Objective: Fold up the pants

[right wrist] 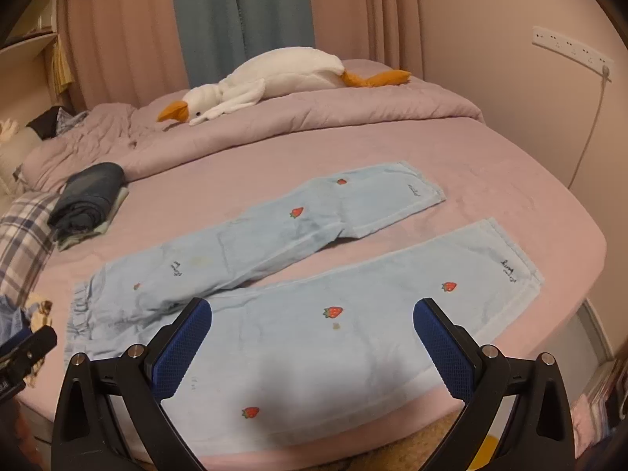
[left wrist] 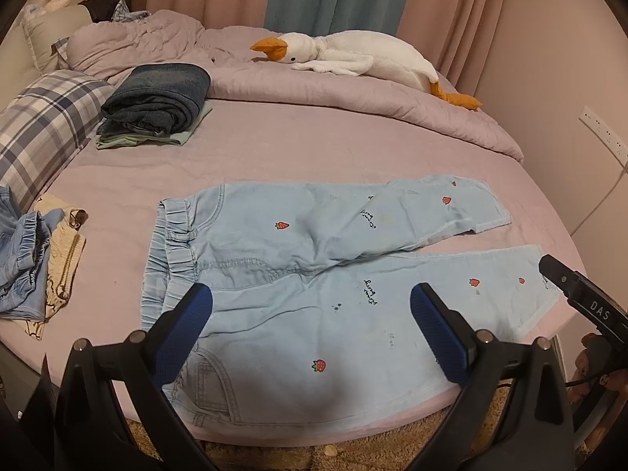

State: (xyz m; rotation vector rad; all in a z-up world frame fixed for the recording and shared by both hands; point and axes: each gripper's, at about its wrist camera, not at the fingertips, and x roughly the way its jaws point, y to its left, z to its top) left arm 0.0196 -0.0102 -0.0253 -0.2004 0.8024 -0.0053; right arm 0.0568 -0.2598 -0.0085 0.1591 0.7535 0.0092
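Note:
Light blue pants (left wrist: 298, 274) with strawberry prints lie spread flat on the pink bed, waistband to the left, both legs running right, slightly apart. They also show in the right wrist view (right wrist: 322, 306). My left gripper (left wrist: 312, 306) is open and empty, hovering over the waist and seat area near the front edge. My right gripper (right wrist: 313, 322) is open and empty above the near leg. The right gripper's black body shows in the left wrist view (left wrist: 581, 294) over the near leg's cuff.
A folded stack of dark jeans and green cloth (left wrist: 157, 106) sits at back left. A plush goose (left wrist: 353, 59) lies on the bunched duvet. A plaid pillow (left wrist: 43, 125) and a pile of unfolded clothes (left wrist: 35, 259) are at left. The bed's front edge (right wrist: 353, 439) is close.

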